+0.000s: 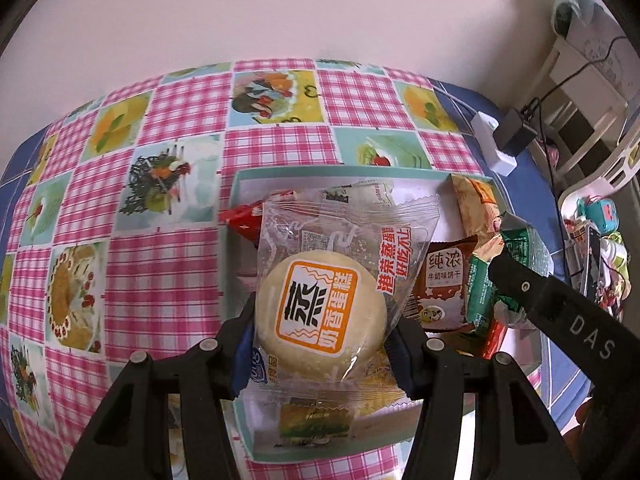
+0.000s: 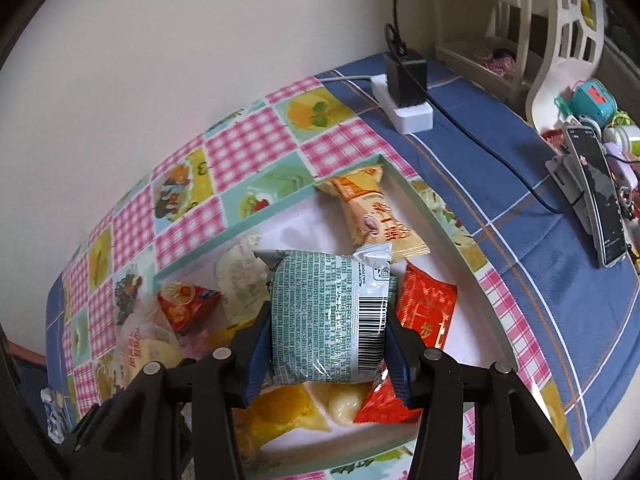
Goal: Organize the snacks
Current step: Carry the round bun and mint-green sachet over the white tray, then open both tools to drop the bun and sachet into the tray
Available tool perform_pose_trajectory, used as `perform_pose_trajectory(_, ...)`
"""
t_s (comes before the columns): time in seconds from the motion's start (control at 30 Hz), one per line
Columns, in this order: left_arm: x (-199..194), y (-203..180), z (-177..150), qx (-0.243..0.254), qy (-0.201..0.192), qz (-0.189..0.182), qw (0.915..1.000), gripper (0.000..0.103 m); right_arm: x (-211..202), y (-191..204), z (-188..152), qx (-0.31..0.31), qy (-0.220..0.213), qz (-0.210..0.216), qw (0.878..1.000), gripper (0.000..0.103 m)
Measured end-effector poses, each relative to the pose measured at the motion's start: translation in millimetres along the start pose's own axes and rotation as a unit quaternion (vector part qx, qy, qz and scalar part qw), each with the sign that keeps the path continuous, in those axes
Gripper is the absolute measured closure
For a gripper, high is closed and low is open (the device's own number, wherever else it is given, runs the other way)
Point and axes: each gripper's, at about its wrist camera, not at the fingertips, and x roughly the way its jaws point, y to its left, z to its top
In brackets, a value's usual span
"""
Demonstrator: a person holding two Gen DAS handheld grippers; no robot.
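My left gripper (image 1: 322, 344) is shut on a clear-wrapped round steamed cake (image 1: 320, 308) with an orange label, held over a shallow teal-rimmed tray (image 1: 236, 200). My right gripper (image 2: 328, 348) is shut on a green-and-white snack packet (image 2: 332, 316), also over the tray (image 2: 424, 208). The right gripper's arm and the green packet (image 1: 516, 256) show at the right of the left wrist view. In the tray lie a brown biscuit packet (image 1: 444, 288), a yellow packet (image 2: 376, 216), red packets (image 2: 428, 308) and other snacks.
The tray sits on a pink checked food-print cloth (image 1: 160, 216) over a blue cover (image 2: 500, 184). A white power strip with a black adapter (image 2: 408, 92) and cable lie behind. A phone on a stand (image 2: 600, 196), toys and a white shelf (image 2: 560, 20) are right.
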Motion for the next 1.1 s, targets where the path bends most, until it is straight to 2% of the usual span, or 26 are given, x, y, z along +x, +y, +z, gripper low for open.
perform_pose_trajectory(0.37,20,-12,-3,0.017,0.016,0.011,0.9997,0.045,25,-9,-4,0.003,0.026,-0.017,1.000,0.050)
perform_pose_trajectory(0.43,20,-12,-3,0.020,0.016,0.013,0.9996,0.043,28,-7,-5,0.000,0.032,-0.019,0.999,0.050)
perform_pose_trajectory(0.5,19,-12,-2,0.021,0.016,0.009,0.9996,0.032,28,-6,-5,-0.004,0.032,-0.020,0.999,0.050)
perform_pose_trajectory(0.57,16,-12,-2,0.022,0.013,0.003,0.9997,0.026,27,-6,-5,-0.007,0.030,-0.021,0.999,0.048)
perform_pose_trajectory(0.7,8,-13,0,0.031,0.005,0.009,0.9995,0.026,24,-4,-3,-0.011,0.026,-0.020,0.999,0.047)
perform_pose_trajectory(0.8,4,-13,0,0.031,0.003,0.012,0.9994,0.025,21,-3,-2,-0.018,0.021,-0.021,0.999,0.035)
perform_pose_trajectory(0.93,-1,-12,-1,0.033,0.004,0.017,0.9993,0.019,19,-2,-2,-0.024,0.017,-0.021,0.999,0.033)
perform_pose_trajectory(1.07,-4,-7,-2,0.028,0.005,0.029,0.9992,0.016,17,-1,-4,-0.028,0.013,-0.021,0.999,0.020)
perform_pose_trajectory(1.1,-5,-5,-2,0.024,0.006,0.031,0.9992,0.014,16,-1,-4,-0.029,0.011,-0.020,0.999,0.020)
